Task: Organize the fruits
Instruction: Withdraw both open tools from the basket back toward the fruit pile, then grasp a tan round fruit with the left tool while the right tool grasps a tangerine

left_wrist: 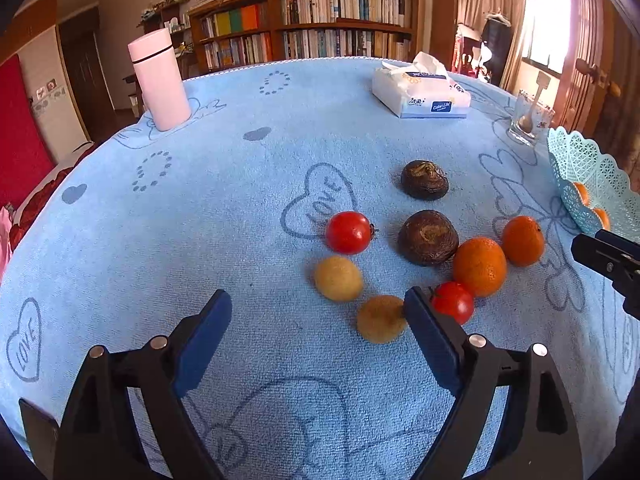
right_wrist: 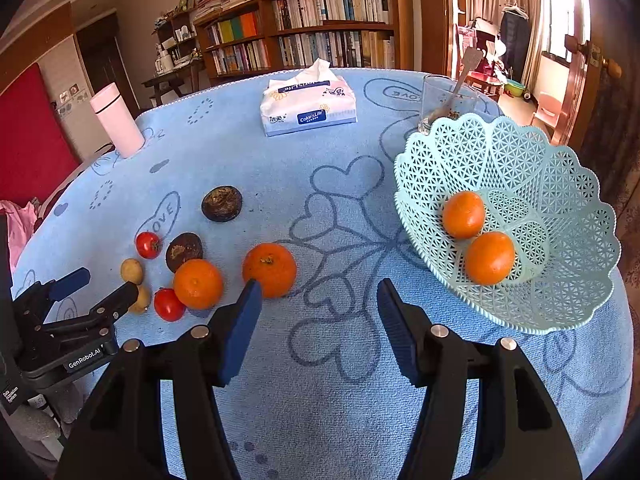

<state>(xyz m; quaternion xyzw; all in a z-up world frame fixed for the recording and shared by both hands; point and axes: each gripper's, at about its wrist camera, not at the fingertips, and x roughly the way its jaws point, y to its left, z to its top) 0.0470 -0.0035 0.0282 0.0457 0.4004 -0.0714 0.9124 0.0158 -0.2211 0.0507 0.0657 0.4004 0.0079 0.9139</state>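
both grippers, left gripper [left_wrist: 318,306] and right gripper [right_wrist: 319,294], are held wide open, nothing gripped. two oranges [right_wrist: 478,236] are seen in the basket [right_wrist: 560,184]

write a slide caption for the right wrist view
Open right hand-held gripper above the blue cloth, two oranges already in the basket.

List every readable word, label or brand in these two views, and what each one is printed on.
"Color's Life": blue label on the tissue pack.
"LOVE": inside heart outlines on the blue tablecloth, repeated in several hearts.
"GenRobot.AI": on the body of the left gripper, seen from the right wrist view.
Small white lettering on the black part at the lower left edge of that view: too blurred to read.
Book spines on the bookshelf: too small to read.
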